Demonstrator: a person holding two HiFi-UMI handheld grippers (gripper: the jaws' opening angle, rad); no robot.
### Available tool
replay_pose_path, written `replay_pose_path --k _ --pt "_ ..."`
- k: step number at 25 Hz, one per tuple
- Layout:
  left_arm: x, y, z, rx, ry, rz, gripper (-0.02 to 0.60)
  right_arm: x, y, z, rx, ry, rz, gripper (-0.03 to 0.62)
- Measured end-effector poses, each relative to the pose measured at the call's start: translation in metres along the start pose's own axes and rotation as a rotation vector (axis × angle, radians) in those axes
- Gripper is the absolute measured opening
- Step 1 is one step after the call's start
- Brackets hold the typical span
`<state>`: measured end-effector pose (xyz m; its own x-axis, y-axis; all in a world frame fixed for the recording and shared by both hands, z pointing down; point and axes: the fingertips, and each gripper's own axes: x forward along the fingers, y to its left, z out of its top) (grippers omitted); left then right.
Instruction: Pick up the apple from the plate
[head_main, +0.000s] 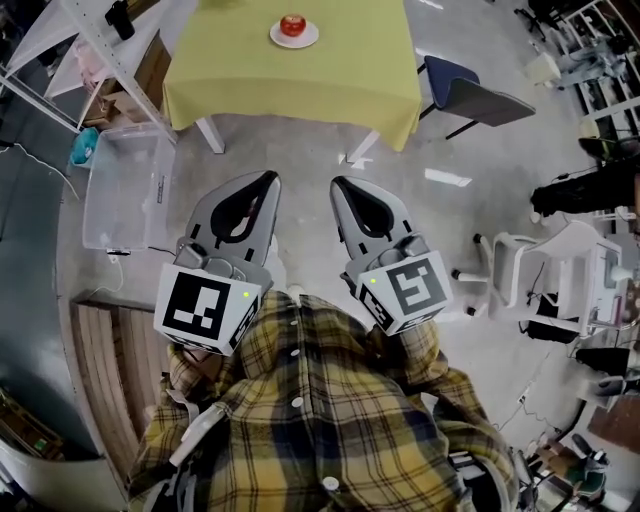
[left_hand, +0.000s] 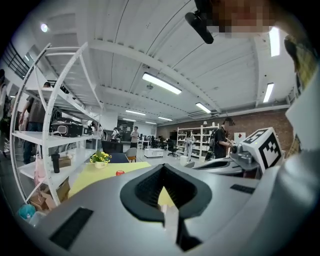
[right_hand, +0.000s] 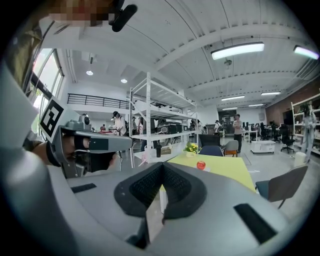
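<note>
With the apple (head_main: 292, 25) on its plate (head_main: 308, 42) at the tabletop's (head_main: 300, 90) far side, well apart from my left gripper (head_main: 268, 178) and right gripper (head_main: 338, 183), both with fingers (head_main: 250, 205) pressed together on nothing, I judged that arriving without parting them would knock it off.

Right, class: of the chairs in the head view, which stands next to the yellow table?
The dark chair, at the right edge of the table; the white chair stands well away from it.
</note>
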<state>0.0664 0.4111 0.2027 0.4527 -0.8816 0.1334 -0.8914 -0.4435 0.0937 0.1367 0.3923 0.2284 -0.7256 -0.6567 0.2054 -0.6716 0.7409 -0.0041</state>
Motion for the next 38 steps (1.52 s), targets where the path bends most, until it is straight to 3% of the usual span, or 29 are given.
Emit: replay_pose_path --k 11,22,30,38 --pt "0.059 0.098 0.017 0.011 0.001 -0.054 0.006 0.105 -0.038 0.025 0.011 0.003 -0.066 -0.003" --pt "0.106 0.145 0.004 -0.032 0.058 -0.077 0.006 0.150 -0.078 0.019 0.059 0.046 -0.126 -0.003" --pt "0.165 0.175 0.010 -0.036 0.056 -0.041 0.006 0.191 -0.129 0.017 0.067 0.066 -0.101 -0.003" --pt "0.245 0.198 0.042 -0.025 0.016 0.028 0.006 0.233 -0.209 0.046 0.034 0.036 -0.047 -0.003"
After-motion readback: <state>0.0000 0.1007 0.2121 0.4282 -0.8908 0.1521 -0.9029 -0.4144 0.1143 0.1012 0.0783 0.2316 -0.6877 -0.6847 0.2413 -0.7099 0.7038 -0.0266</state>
